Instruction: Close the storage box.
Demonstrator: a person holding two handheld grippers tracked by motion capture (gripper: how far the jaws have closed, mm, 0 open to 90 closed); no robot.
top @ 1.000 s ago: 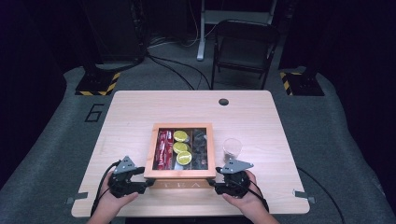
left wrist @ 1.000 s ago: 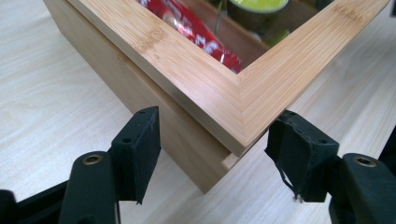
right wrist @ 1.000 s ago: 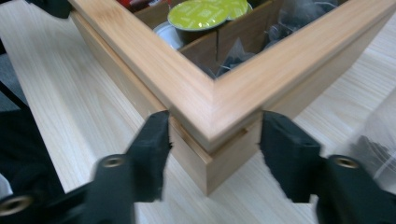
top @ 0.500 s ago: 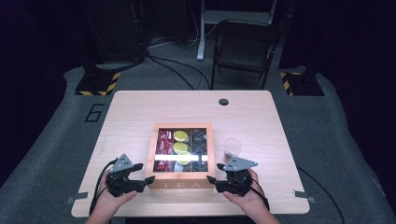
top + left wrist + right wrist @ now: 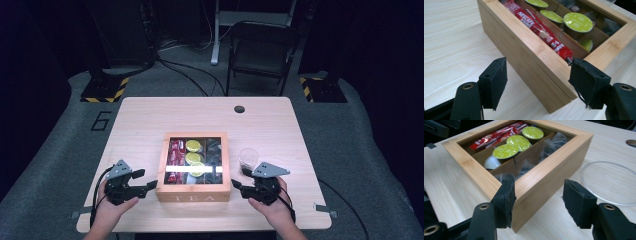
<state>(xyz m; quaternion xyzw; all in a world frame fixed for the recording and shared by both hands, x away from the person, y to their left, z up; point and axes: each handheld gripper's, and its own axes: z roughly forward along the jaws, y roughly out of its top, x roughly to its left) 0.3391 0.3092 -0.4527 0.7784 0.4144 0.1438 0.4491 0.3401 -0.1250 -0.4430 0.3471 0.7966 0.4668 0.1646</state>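
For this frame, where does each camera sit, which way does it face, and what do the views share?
High view: above the person's side, facing forward and down on the table; both hands with each hand-held gripper.
Left gripper view: on the left hand-held gripper, facing the tea box corner.
Right gripper view: on the right hand-held gripper, facing the box's other near corner and a glass.
All share the box.
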